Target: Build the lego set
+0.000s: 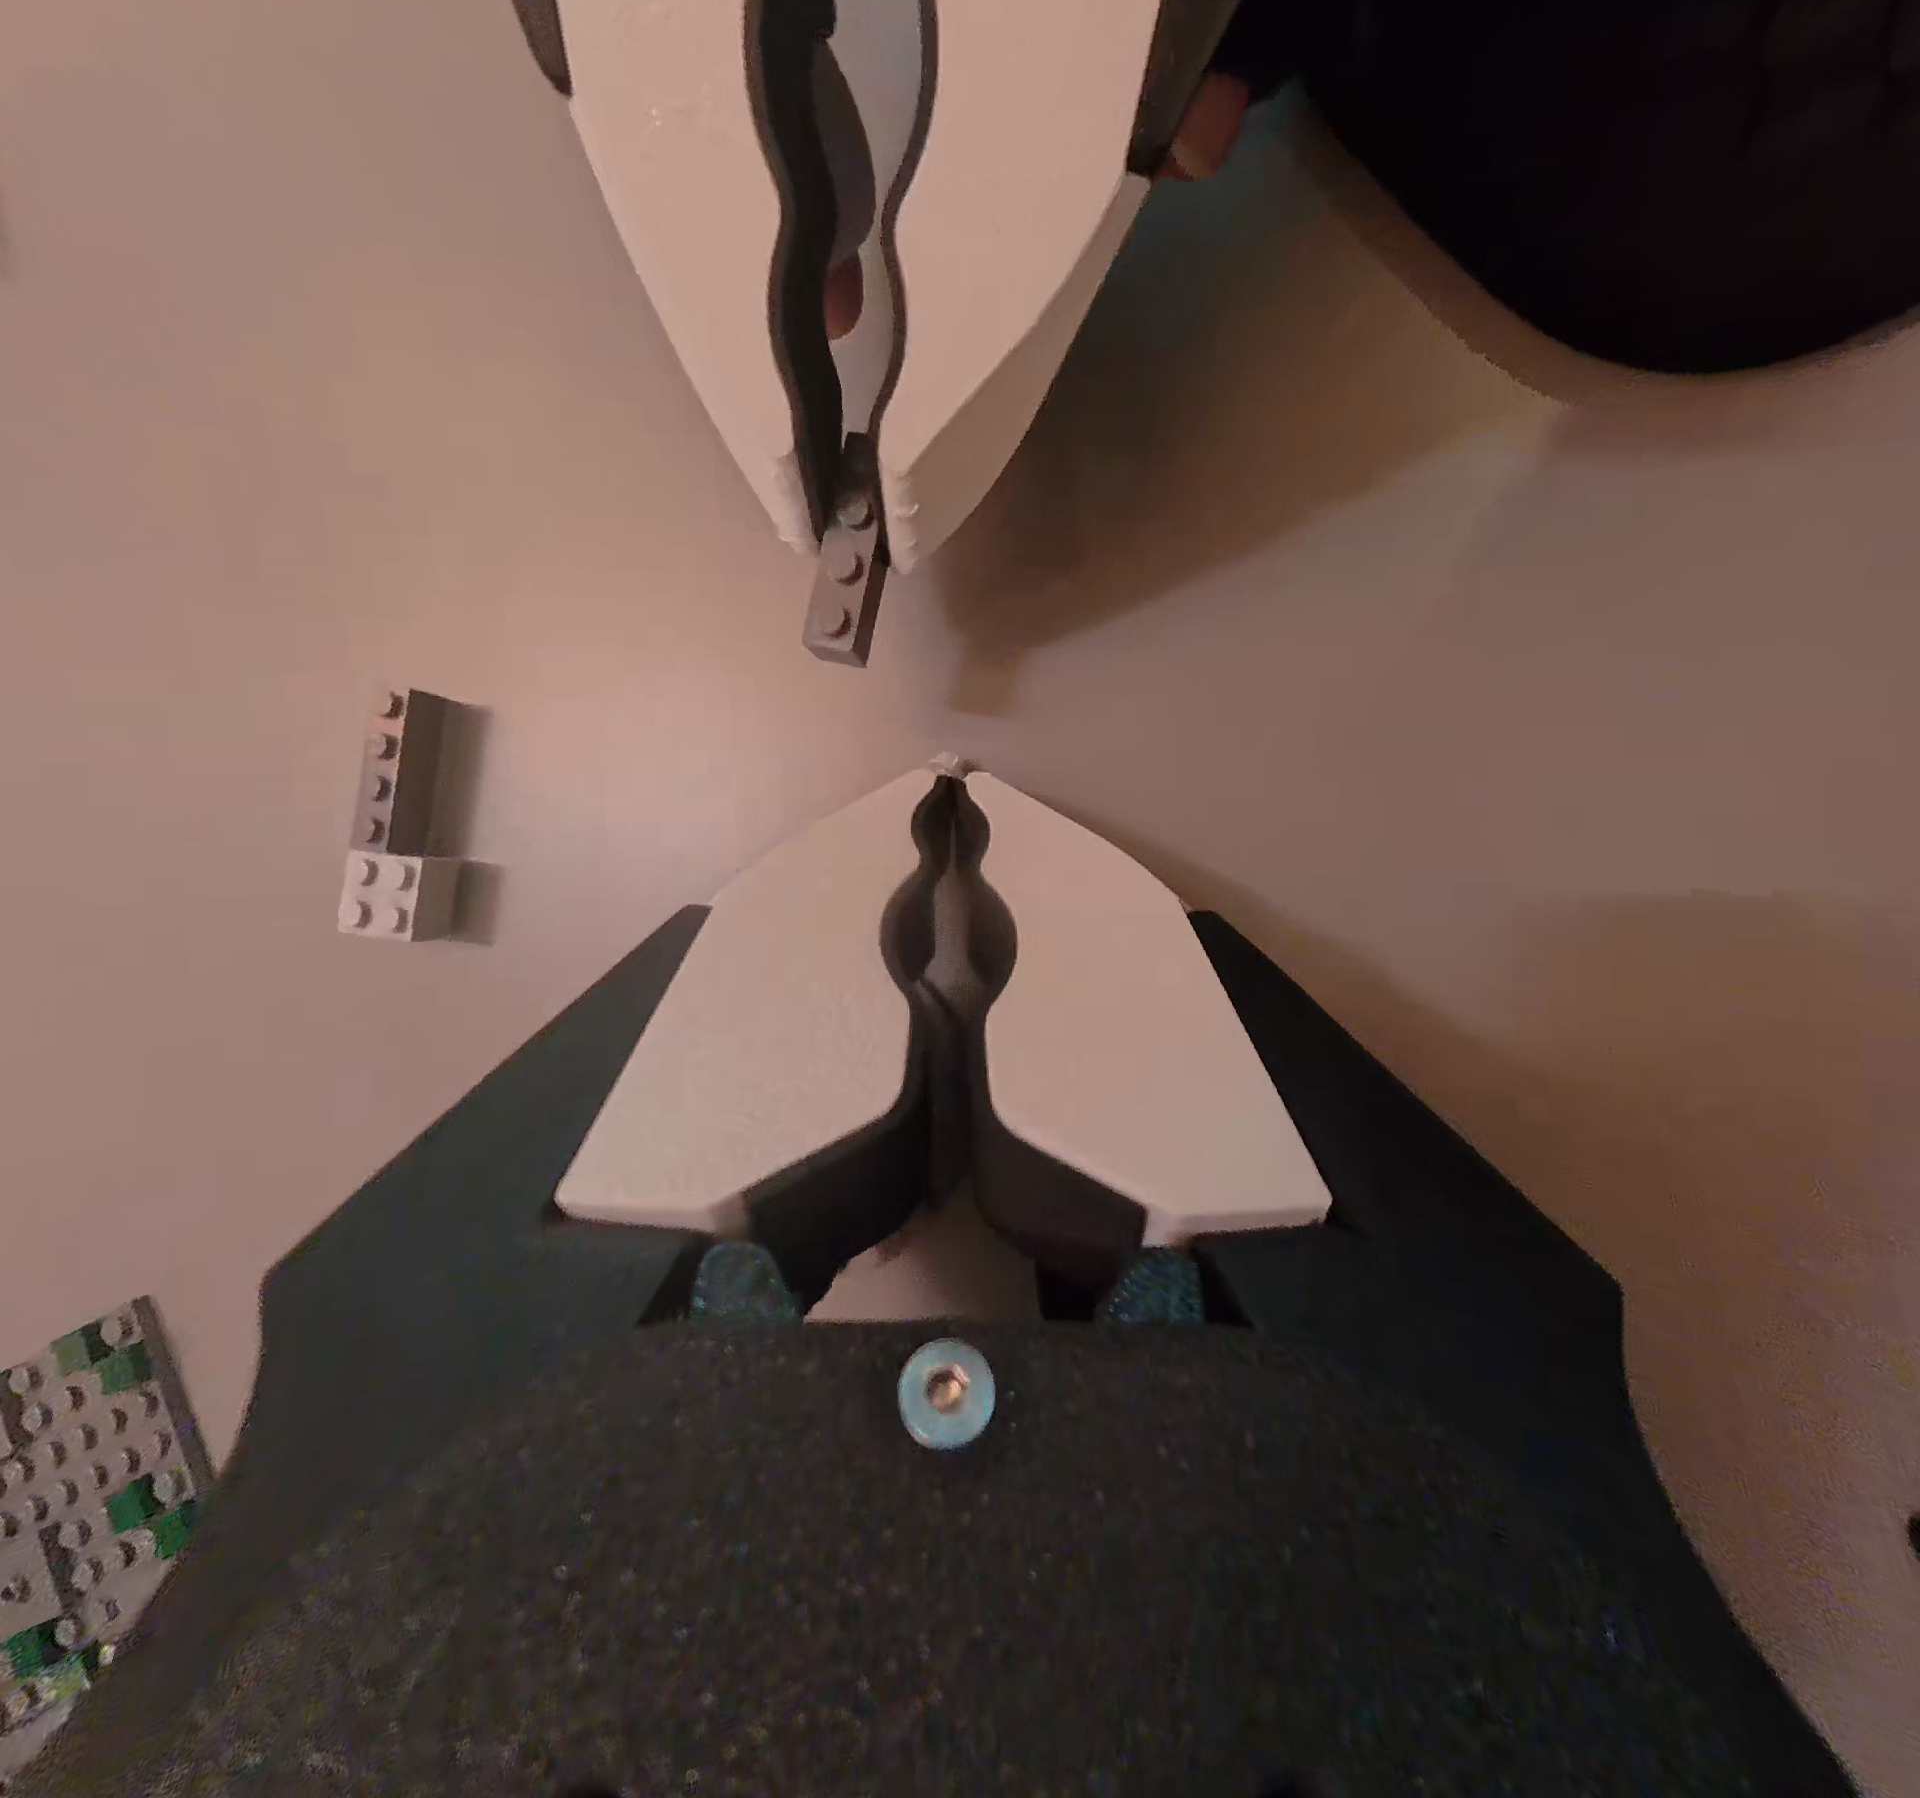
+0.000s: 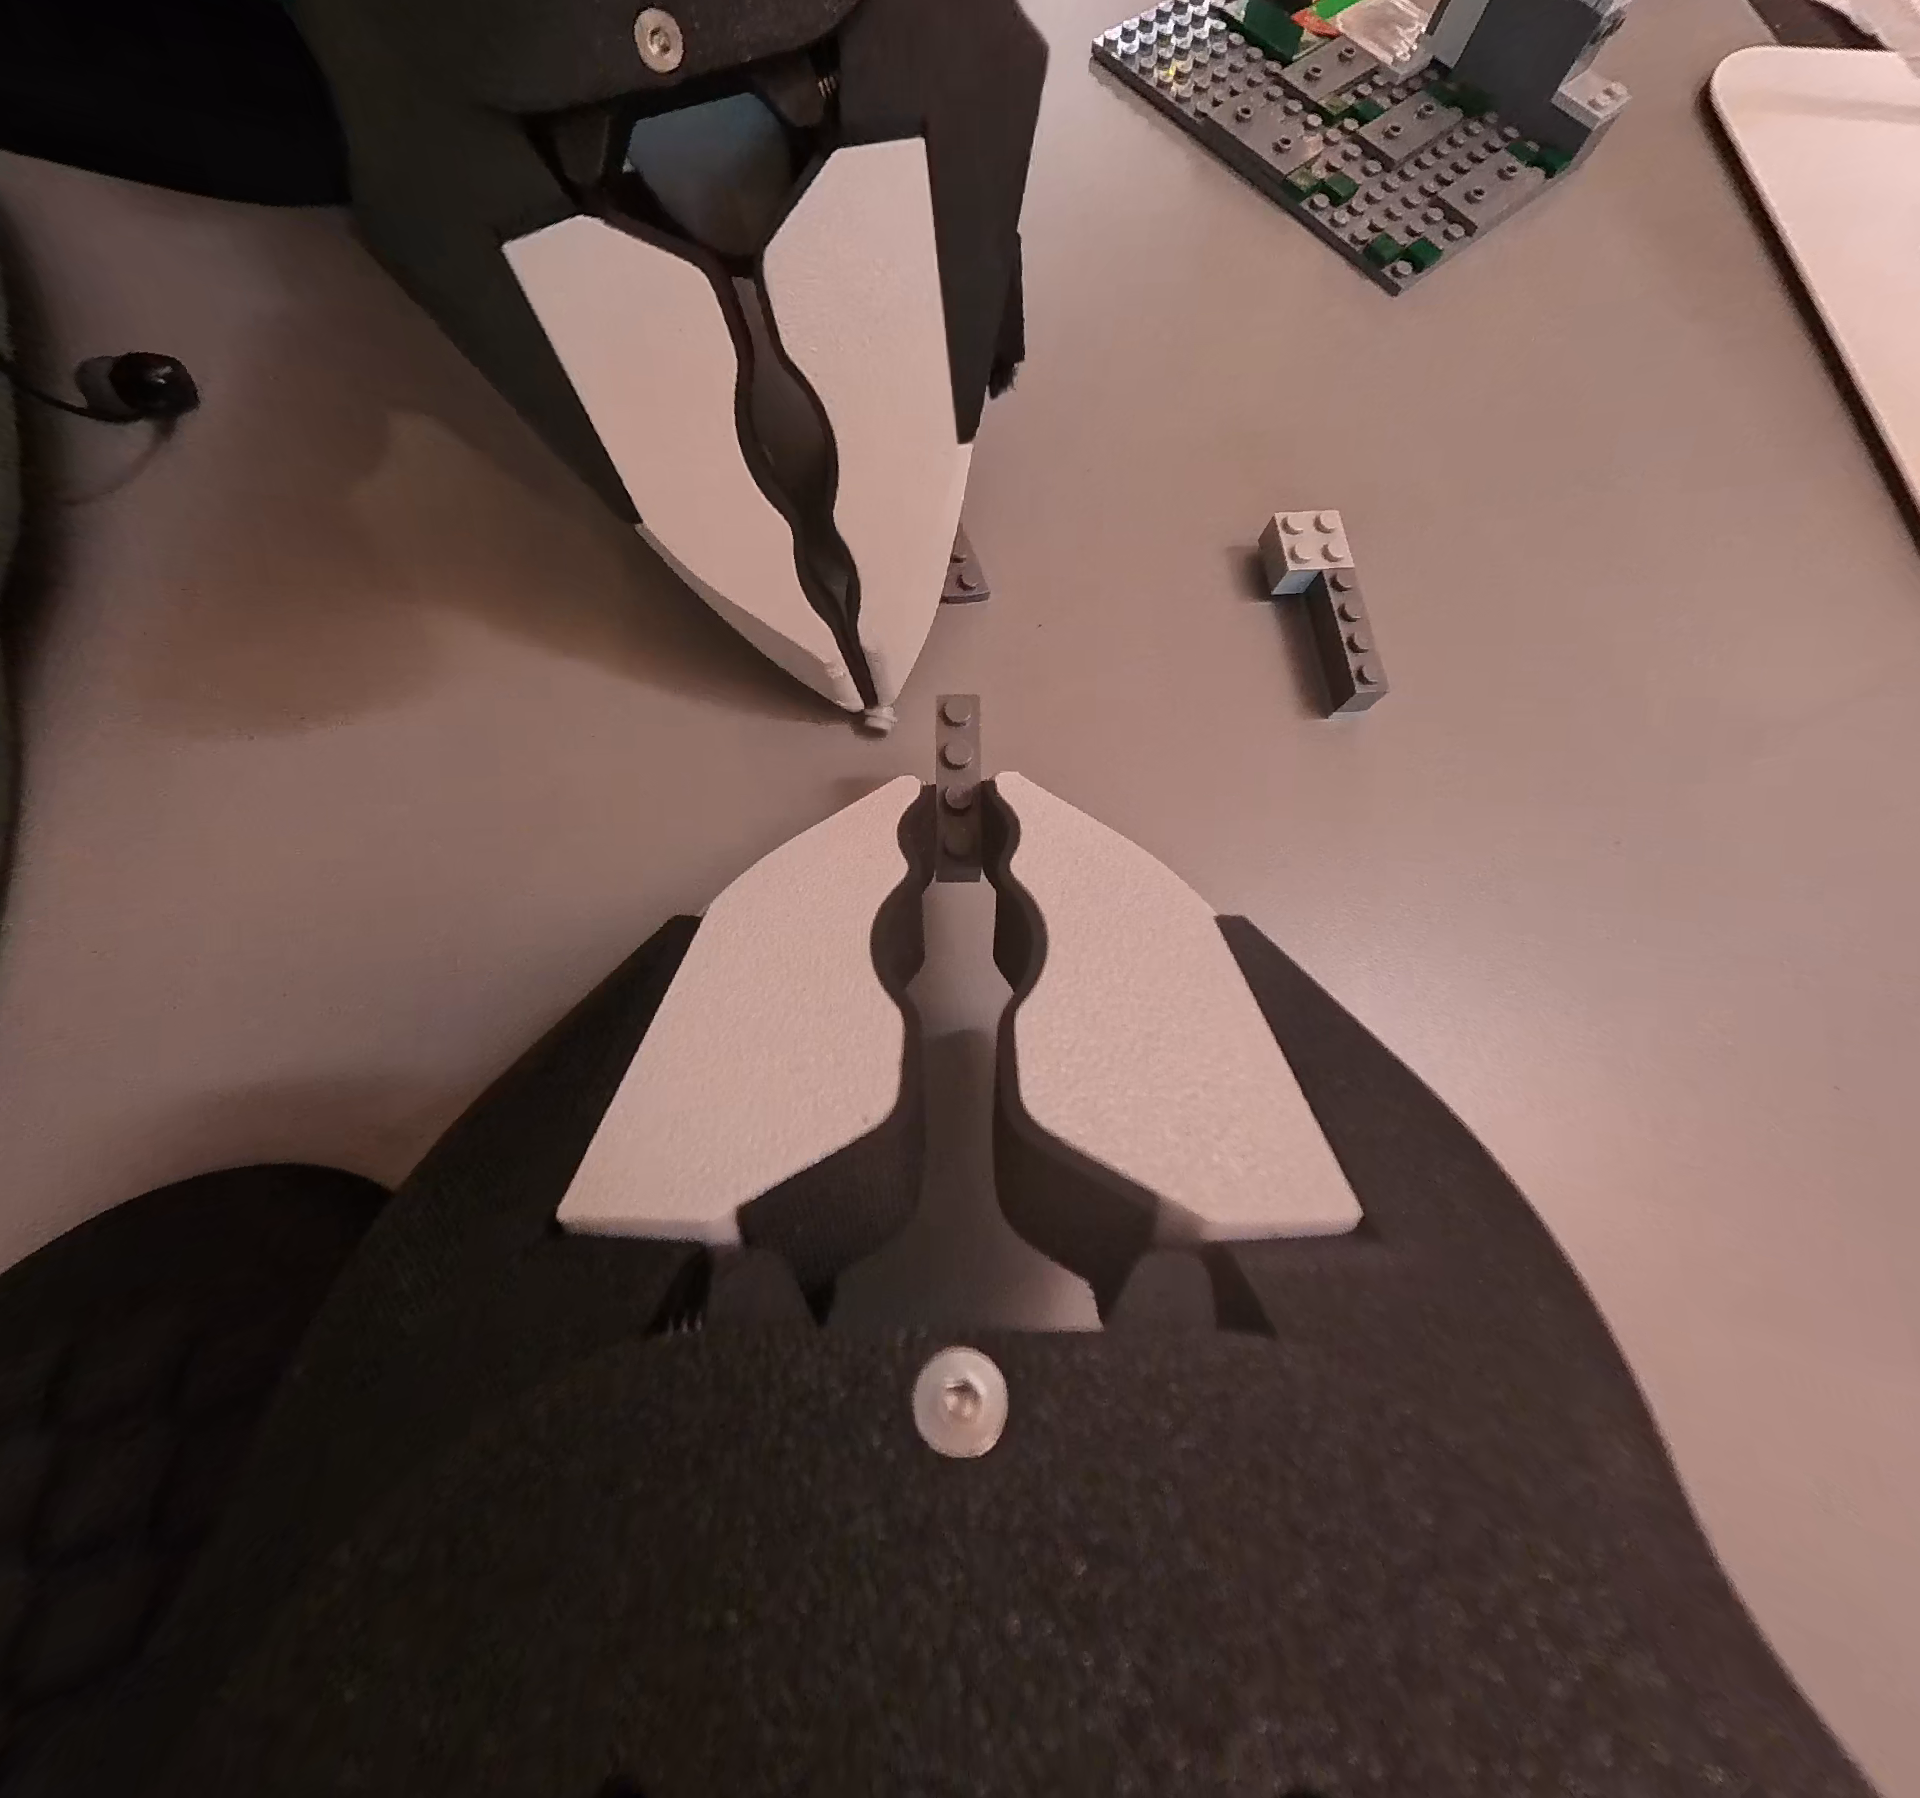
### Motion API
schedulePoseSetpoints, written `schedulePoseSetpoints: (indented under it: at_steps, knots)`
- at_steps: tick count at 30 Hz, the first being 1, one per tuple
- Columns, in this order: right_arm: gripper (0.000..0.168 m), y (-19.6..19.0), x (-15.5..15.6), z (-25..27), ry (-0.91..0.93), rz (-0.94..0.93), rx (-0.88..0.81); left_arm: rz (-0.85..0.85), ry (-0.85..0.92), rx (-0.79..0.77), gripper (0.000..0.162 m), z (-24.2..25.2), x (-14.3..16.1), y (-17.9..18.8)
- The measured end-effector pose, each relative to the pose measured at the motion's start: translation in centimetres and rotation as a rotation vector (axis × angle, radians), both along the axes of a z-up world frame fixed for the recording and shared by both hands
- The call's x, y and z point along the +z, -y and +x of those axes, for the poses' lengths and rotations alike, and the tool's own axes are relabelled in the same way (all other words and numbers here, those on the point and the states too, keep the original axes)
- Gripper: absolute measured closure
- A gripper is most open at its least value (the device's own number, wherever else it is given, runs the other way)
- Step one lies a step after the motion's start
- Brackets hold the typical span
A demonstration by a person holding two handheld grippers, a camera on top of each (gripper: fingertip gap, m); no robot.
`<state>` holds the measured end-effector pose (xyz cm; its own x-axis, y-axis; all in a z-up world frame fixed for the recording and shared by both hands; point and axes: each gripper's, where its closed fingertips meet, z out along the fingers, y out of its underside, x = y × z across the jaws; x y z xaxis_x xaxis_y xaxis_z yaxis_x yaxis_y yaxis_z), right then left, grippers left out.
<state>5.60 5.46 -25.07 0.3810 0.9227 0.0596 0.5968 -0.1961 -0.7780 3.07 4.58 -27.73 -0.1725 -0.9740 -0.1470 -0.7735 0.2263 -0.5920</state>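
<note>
My right gripper [image 2: 958,784] is shut on a dark grey one-by-four plate [image 2: 957,761], which sticks out past the fingertips above the table. The same gripper [image 1: 847,522] and plate [image 1: 844,595] show at the top of the left wrist view. My left gripper [image 1: 951,769] is shut on a tiny whitish round piece [image 1: 950,762]. In the right wrist view that gripper [image 2: 868,704] holds the piece [image 2: 879,715] just left of the plate's far end, a small gap apart. The partly built set on a grey studded baseplate [image 2: 1382,179] stands at the back right.
A light grey two-by-two brick [image 2: 1306,548] joined to a dark grey one-by-four brick [image 2: 1351,647] lies on the table, also seen in the left wrist view [image 1: 416,813]. A small dark wedge plate [image 2: 966,576] lies behind the left gripper. A white tray [image 2: 1839,273] is at right, a black cable end [image 2: 145,384] at left.
</note>
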Motion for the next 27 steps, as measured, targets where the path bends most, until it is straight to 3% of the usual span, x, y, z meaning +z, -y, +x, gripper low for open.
schedulePoseSetpoints:
  at_steps: [1,13,20,27]
  knots:
    - [0.161,0.0,-0.1,0.0,0.003,-0.002,0.001,0.005,-0.001,-0.003,0.162,0.1,0.0,0.1]
    - [0.161,0.3,-0.3,0.7,0.026,-0.021,0.003,0.022,0.005,-0.02,0.161,1.3,0.3,0.1]
    - [0.161,0.3,0.0,0.9,0.017,-0.014,0.0,-0.058,0.017,-0.041,0.141,0.2,1.1,0.1]
    - [0.161,0.4,0.2,1.0,0.016,-0.006,-0.003,-0.146,0.001,-0.052,0.15,0.7,-0.2,0.1]
